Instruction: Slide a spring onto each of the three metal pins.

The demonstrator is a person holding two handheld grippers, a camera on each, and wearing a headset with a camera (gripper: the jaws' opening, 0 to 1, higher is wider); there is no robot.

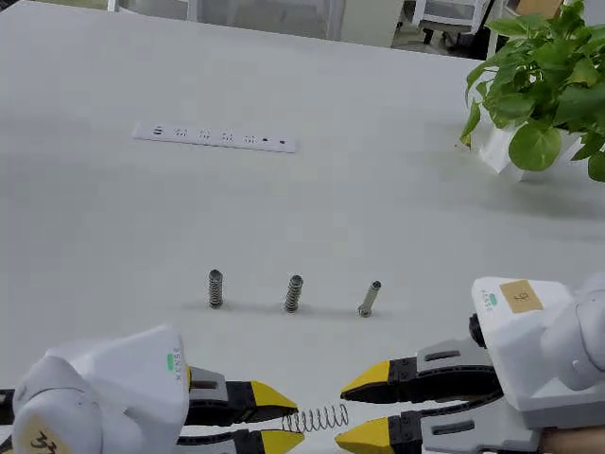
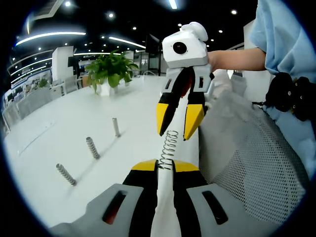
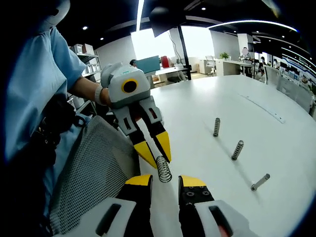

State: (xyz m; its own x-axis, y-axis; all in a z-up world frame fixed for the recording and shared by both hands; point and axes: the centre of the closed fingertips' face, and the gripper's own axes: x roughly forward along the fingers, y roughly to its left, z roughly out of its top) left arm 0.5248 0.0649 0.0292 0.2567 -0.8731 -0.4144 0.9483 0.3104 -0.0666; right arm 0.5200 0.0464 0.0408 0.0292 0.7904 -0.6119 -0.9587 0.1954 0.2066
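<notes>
Three metal pins stand in a row on the white table. The left pin [image 1: 216, 288] and the middle pin [image 1: 294, 293] each wear a spring. The right pin [image 1: 369, 298] is bare and leans a little. My left gripper [image 1: 295, 421] is at the near edge, shut on one end of a loose spring [image 1: 319, 417] that lies level and points right. My right gripper [image 1: 342, 413] faces it, open, with the spring's free end between its yellow tips. The left gripper view has the spring [image 2: 169, 147] reaching from my jaws into the right gripper [image 2: 175, 123].
A white power strip [image 1: 216, 138] lies farther back on the table. A potted plant [image 1: 544, 85] stands at the far right. A mesh chair back [image 2: 247, 163] and the person's blue sleeve [image 2: 281, 34] sit close behind the grippers.
</notes>
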